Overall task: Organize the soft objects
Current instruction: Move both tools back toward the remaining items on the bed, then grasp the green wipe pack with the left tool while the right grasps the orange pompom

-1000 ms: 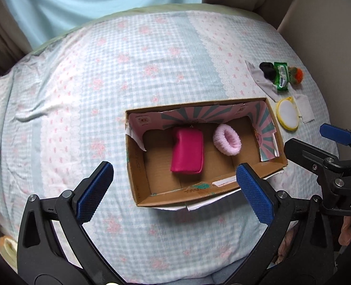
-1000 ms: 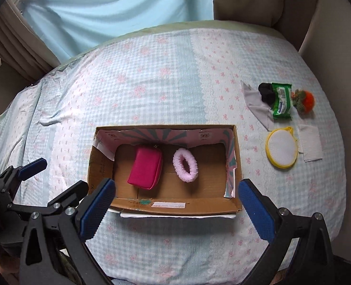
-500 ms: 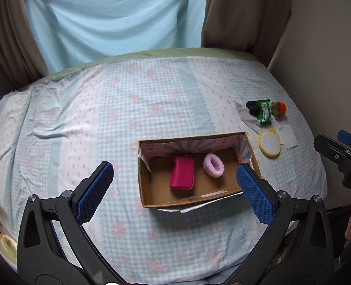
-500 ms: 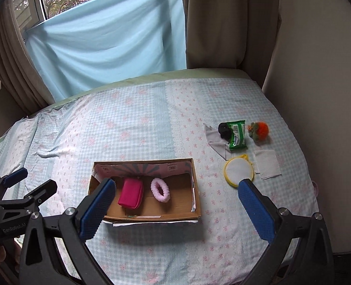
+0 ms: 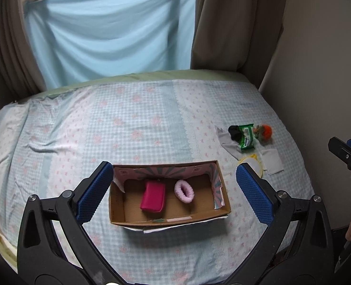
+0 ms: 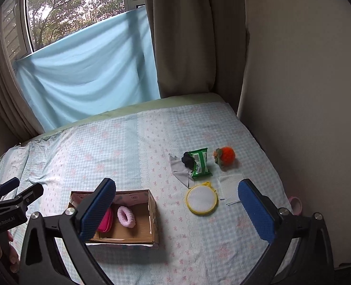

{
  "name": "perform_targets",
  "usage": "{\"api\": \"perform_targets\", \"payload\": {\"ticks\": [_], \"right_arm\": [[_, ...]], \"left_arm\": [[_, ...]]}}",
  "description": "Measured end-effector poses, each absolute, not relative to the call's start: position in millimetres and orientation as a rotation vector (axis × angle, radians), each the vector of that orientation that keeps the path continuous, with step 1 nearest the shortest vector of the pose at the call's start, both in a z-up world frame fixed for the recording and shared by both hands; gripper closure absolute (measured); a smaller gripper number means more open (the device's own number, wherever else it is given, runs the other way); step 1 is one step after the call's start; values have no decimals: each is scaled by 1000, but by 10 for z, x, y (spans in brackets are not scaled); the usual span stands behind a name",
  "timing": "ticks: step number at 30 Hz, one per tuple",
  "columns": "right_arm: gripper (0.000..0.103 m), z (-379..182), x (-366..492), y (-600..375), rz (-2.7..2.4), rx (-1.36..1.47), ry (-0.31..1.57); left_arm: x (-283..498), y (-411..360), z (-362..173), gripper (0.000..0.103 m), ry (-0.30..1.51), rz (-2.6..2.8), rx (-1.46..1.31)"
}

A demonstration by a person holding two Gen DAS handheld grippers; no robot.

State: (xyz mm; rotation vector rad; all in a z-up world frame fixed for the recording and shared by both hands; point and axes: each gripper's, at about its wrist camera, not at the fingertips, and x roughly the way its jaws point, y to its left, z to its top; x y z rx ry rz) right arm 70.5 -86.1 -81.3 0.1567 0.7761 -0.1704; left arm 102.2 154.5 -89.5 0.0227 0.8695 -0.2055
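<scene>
An open cardboard box point(image 5: 224, 204) point(image 6: 154, 216) lies on the bed with a magenta pouch point(image 5: 152, 199) point(image 6: 106, 220) and a fluffy pink scrunchie point(image 5: 184, 191) point(image 6: 126, 216) inside. To its right lie a grey cloth point(image 6: 179, 168), a black soft item point(image 6: 188, 159), a green wipes pack point(image 6: 200, 163), an orange plush ball point(image 6: 226, 156), a yellow-rimmed round pad point(image 6: 201, 200) and a white mesh square point(image 6: 230, 187). My left gripper point(image 5: 173, 190) is open high above the box. My right gripper point(image 6: 175, 210) is open too, raised between box and pile.
The bed point(image 5: 132, 123) wears a blue checked sheet with pink flowers. A wall point(image 6: 306, 95) runs along its right side, with a window, brown curtains and a light blue cloth point(image 5: 109, 38) behind. A pink ring point(image 6: 296, 204) sits at the right bed edge.
Both grippers have pulled up and back from the bed, so the box and pile look smaller and the window comes into view. Both remain open and hold nothing.
</scene>
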Motion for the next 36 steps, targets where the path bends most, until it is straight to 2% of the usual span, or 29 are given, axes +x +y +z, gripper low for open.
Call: {"api": "perform_targets", "payload": {"ticks": [10, 18, 25, 32, 34, 36], "right_arm": [[0, -885, 1113, -1894, -104, 116, 743], [0, -1168, 1536, -2460, -105, 123, 761], [0, -1623, 1897, -2850, -121, 140, 808], [0, -2389, 2382, -3190, -80, 170, 878], [0, -2629, 2511, -3263, -67, 180, 897], [0, -2869, 2649, -3315, -54, 187, 924]], "left_arm": [[1104, 373, -761, 0, 809, -106, -66], [1397, -481, -1012, 0, 814, -106, -89], [1744, -1059, -1546, 1, 877, -157, -67], [2217, -1507, -2271, 3, 933, -170, -38], [2357, -1621, -2507, 6, 937, -175, -31], [2488, -1725, -2750, 18, 947, -178, -21]]}}
